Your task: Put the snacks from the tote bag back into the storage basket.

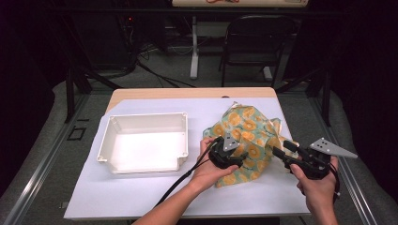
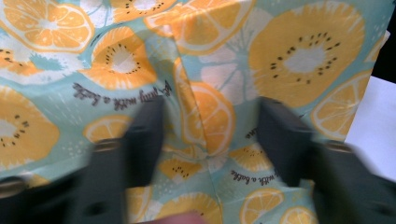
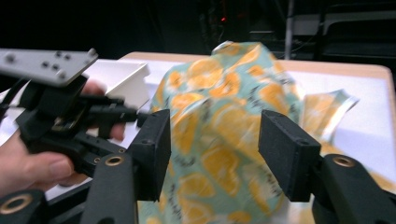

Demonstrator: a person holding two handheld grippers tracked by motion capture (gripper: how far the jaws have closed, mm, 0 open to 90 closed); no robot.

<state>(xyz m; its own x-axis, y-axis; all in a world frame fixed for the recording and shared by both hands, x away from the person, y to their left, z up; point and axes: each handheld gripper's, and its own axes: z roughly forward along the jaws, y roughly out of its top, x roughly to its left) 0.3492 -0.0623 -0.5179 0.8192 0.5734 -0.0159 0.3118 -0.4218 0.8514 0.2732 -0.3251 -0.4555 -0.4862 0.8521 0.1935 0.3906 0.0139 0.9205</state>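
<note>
A crumpled cloth [image 1: 251,129] printed with orange slices on teal lies heaped on the right half of the white sheet. My left gripper [image 1: 238,160] is at the cloth's near left edge. In the left gripper view its jaws [image 2: 210,126] stand apart over the cloth [image 2: 210,60], with a raised fold between them and neither pad pressing on it. My right gripper [image 1: 281,149] is just right of the cloth and points left at it. Its jaws [image 3: 215,135] are open with nothing between them, and the cloth [image 3: 224,107] lies beyond.
An empty white tray [image 1: 145,117] stands on the left half of the white sheet [image 1: 141,192]. The sheet covers a wooden table [image 1: 187,93]. A dark chair [image 1: 258,37] and cables stand on the floor beyond the far edge. Padding lines both sides.
</note>
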